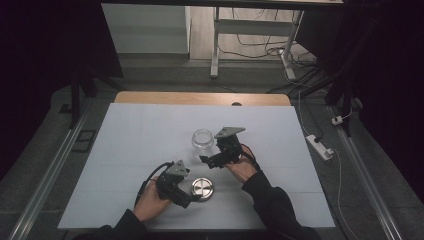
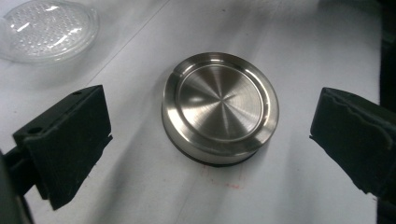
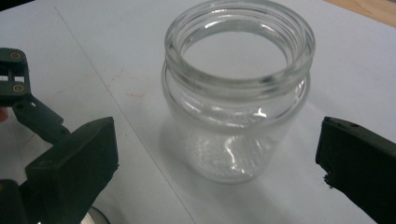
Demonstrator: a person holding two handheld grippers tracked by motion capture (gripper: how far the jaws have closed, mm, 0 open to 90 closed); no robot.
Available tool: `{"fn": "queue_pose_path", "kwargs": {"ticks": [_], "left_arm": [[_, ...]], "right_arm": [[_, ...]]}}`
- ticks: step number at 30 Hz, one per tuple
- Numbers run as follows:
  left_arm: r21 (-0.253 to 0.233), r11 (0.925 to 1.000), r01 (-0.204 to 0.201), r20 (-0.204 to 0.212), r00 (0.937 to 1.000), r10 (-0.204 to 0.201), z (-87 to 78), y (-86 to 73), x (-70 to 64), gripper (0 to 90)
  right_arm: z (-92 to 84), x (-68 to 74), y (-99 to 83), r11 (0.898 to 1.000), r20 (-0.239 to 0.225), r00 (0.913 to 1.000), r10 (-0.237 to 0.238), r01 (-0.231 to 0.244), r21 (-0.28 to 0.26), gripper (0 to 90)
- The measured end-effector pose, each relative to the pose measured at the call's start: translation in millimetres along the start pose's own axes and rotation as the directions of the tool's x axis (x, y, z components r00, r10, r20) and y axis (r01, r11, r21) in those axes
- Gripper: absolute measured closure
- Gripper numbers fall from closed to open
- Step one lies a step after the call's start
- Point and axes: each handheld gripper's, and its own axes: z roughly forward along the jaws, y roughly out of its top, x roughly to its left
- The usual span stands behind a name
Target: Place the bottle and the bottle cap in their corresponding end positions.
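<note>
A round brushed-metal lid (image 1: pixel 202 189) lies flat on the white table top near the front. My left gripper (image 1: pixel 190 194) is at its left side, and in the left gripper view the lid (image 2: pixel 219 107) sits between the wide-open jaws of the left gripper (image 2: pixel 212 140) with neither pad touching it. An empty clear glass jar (image 1: pixel 202 141) stands upright and uncapped behind the lid. My right gripper (image 1: pixel 209 160) is just to its right. In the right gripper view the jar (image 3: pixel 236 93) stands between the jaws of the right gripper (image 3: pixel 219 163), which are spread clear of the glass.
The white sheet (image 1: pixel 125 150) covers the table, with a wooden strip (image 1: pixel 200 98) bare along the far edge. A power strip (image 1: pixel 320 146) and cables lie on the floor at the right. A desk frame (image 1: pixel 215 50) stands behind the table.
</note>
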Motion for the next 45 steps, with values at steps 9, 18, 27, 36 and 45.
{"fn": "queue_pose_path", "kwargs": {"ticks": [9, 18, 27, 36, 45], "left_arm": [[-0.024, 0.9995, 0.019, -0.007, 0.9998, -0.019, -12.6, -1.4, 3.0, 0.0], [-0.052, 0.9976, 0.045, -0.011, 0.9989, -0.045, -25.3, -4.9, 6.5, 0.0], [-0.061, 0.9966, 0.055, -0.021, 0.9982, -0.057, -36.1, -12.0, 9.5, 0.0], [-0.050, 0.9966, 0.066, -0.043, 0.9967, -0.068, -45.6, -16.9, 8.8, 0.0], [-0.051, 0.9952, 0.083, -0.067, 0.9940, -0.086, -56.4, -24.3, 8.5, 0.0]], "right_arm": [[-9.5, 3.9, -4.9, 1.000, -0.030, 0.9993, 0.022, -0.022, -0.009, 0.0], [-17.5, 9.7, -9.0, 1.000, -0.030, 0.9994, 0.020, -0.020, -0.017, 0.0], [-27.4, 15.2, -12.0, 0.999, -0.027, 0.9996, 0.012, -0.013, -0.032, 0.0], [-35.8, 21.7, -16.4, 1.000, -0.030, 0.9996, 0.000, -0.001, -0.027, 0.0], [-43.2, 28.1, -22.9, 1.000, -0.042, 0.9991, -0.010, 0.010, -0.007, 0.0]]}}
